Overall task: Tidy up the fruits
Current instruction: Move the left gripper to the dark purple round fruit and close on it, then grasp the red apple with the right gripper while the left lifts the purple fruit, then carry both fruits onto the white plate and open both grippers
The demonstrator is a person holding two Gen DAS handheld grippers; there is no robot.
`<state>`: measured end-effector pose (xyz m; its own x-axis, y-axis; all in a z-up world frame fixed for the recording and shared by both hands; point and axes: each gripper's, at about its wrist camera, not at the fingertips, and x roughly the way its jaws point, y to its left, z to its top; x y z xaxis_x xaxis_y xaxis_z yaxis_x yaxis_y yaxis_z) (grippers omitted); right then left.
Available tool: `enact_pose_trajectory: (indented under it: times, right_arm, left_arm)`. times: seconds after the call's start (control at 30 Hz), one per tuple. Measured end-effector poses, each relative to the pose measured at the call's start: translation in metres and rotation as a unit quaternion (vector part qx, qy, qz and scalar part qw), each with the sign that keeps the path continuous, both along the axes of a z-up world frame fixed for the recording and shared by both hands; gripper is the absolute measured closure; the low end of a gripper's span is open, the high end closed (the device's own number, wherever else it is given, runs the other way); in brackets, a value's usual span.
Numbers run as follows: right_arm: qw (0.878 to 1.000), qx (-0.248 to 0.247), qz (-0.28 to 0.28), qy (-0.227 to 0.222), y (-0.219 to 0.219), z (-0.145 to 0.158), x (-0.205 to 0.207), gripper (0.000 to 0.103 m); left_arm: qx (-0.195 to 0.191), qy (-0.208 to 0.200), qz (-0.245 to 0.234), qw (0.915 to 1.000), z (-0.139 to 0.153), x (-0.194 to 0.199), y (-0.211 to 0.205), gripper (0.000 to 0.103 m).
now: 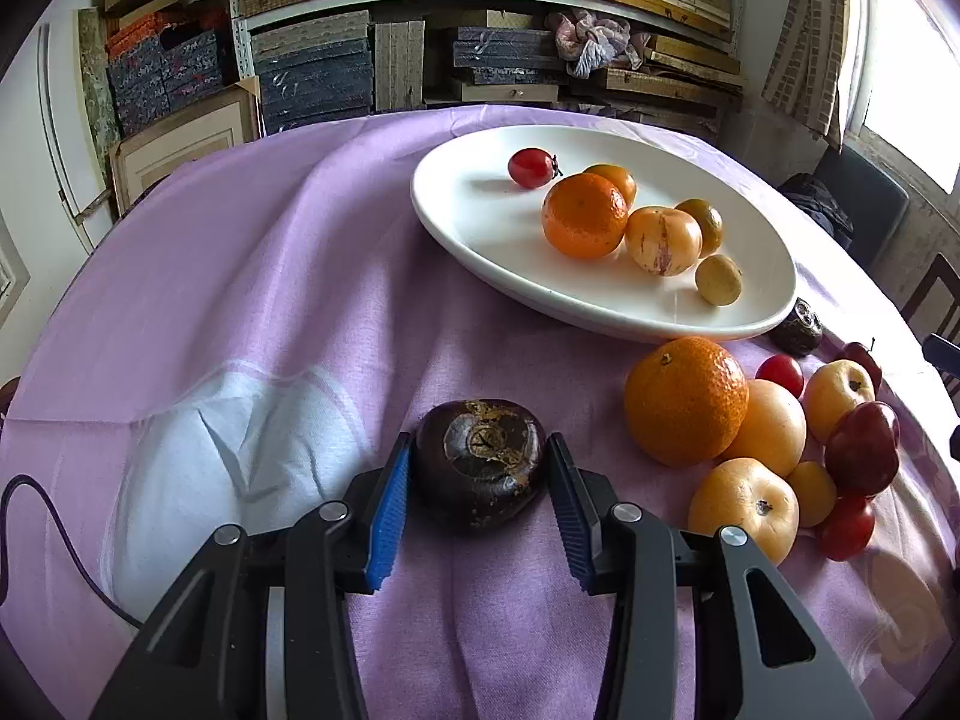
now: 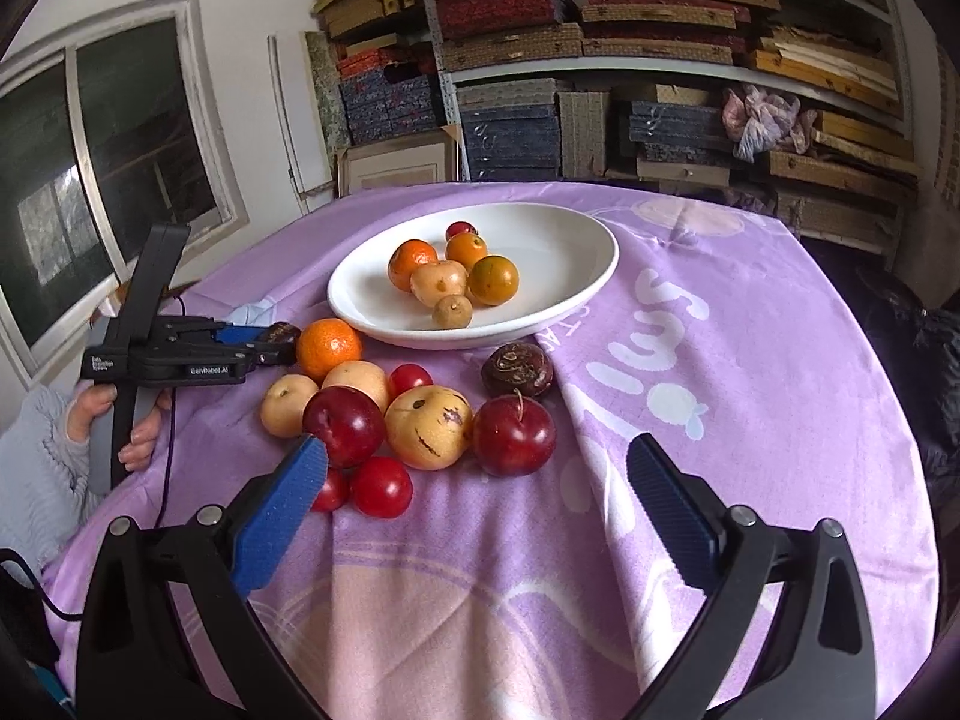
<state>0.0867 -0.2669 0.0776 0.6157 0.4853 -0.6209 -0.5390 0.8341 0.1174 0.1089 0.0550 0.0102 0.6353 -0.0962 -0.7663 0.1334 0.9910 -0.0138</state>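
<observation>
My left gripper (image 1: 480,468) is closed around a dark purple mangosteen (image 1: 480,462) that rests on the purple cloth, one pad against each side. The right wrist view shows this gripper (image 2: 273,342) at the left with the fruit (image 2: 282,336) at its tips. A white oval plate (image 1: 480,228) holds several fruits, among them an orange (image 1: 583,216) and a red cherry tomato (image 1: 530,168). A pile of loose fruit lies in front of the plate: an orange (image 1: 684,399), yellow fruits, red plums (image 2: 515,435). My right gripper (image 2: 474,468) is open and empty, above the cloth near the pile.
A second dark mangosteen (image 2: 517,369) lies by the plate's near rim. The round table is draped in a purple cloth (image 2: 690,360). Shelves of stacked boxes (image 2: 600,90) stand behind. The left gripper's cable (image 1: 54,528) trails at the left. A dark bag (image 2: 900,324) sits at the right.
</observation>
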Motion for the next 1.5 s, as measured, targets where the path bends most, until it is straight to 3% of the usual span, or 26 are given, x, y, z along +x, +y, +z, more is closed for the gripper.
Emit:
enact_pose_trajectory:
  times: [0.03,0.13,0.57,0.63,0.97,1.17,1.23,1.33,1.5]
  right_arm:
    - [1.0,-0.013,0.008,0.003,0.005,-0.002,0.004,0.028]
    - [0.999,-0.04,0.024,0.021,0.015,-0.008,0.02,0.051]
    - [0.996,-0.05,0.03,0.066,0.004,-0.032,0.052,0.057]
    - [0.995,-0.044,0.034,0.077,0.004,-0.034,0.056,0.062]
    - [0.996,-0.038,0.026,0.075,0.005,-0.032,0.054,0.064]
    - [0.997,-0.008,0.001,0.073,-0.01,-0.027,0.049,0.064]
    - [0.998,-0.001,-0.004,0.067,-0.014,-0.022,0.044,0.064]
    - [0.998,0.019,-0.013,0.054,-0.02,-0.001,0.041,0.064]
    - [0.999,0.043,-0.013,-0.012,-0.013,0.071,0.056,0.064]
  left_arm:
    - [0.0,0.0,0.0,1.0,0.0,0.0,-0.001,0.059]
    - [-0.001,0.001,0.0,1.0,0.0,0.0,-0.001,0.059]
    - [-0.001,0.005,-0.001,1.0,-0.001,0.001,-0.002,0.058]
    - [0.0,0.005,-0.001,1.0,-0.001,0.001,-0.002,0.058]
    - [-0.008,0.004,-0.003,1.0,-0.001,0.0,-0.002,0.059]
    - [0.01,-0.048,0.01,0.9988,0.012,-0.015,-0.004,0.059]
    - [0.019,-0.06,0.011,0.9979,0.018,-0.021,-0.007,0.059]
    - [0.004,-0.075,0.013,0.9971,0.039,-0.024,-0.008,0.059]
    - [0.003,-0.103,0.012,0.9946,0.09,-0.002,-0.017,0.059]
